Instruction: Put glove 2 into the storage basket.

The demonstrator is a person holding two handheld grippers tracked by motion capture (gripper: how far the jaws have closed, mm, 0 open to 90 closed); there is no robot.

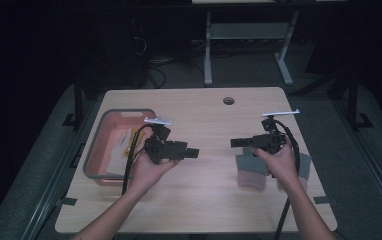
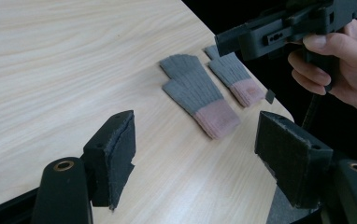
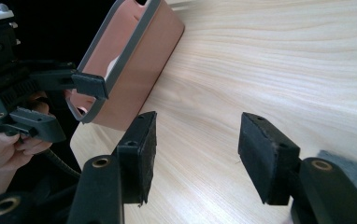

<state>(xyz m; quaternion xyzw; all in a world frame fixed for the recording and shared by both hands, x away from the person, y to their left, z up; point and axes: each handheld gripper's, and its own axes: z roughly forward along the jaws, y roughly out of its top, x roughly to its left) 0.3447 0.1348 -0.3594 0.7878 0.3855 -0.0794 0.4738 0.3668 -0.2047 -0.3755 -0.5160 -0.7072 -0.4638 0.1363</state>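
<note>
Grey gloves (image 1: 251, 170) with pink cuffs lie flat at the counter's (image 1: 209, 195) right edge, beneath the released right tool (image 1: 235, 143); left tool (image 1: 195, 152), also released, hovers beside the pink bin (image 1: 99, 131), apparently poised before any pickup.

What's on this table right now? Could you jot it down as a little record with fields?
surface: pale wooden table
left gripper: open, held above the table, nothing in it
right gripper: open, held above the table, nothing in it
gloves: two, grey with pink cuffs, lying flat by the person's right hand
basin: pink with grey rim, on the left side; contents unclear
</note>
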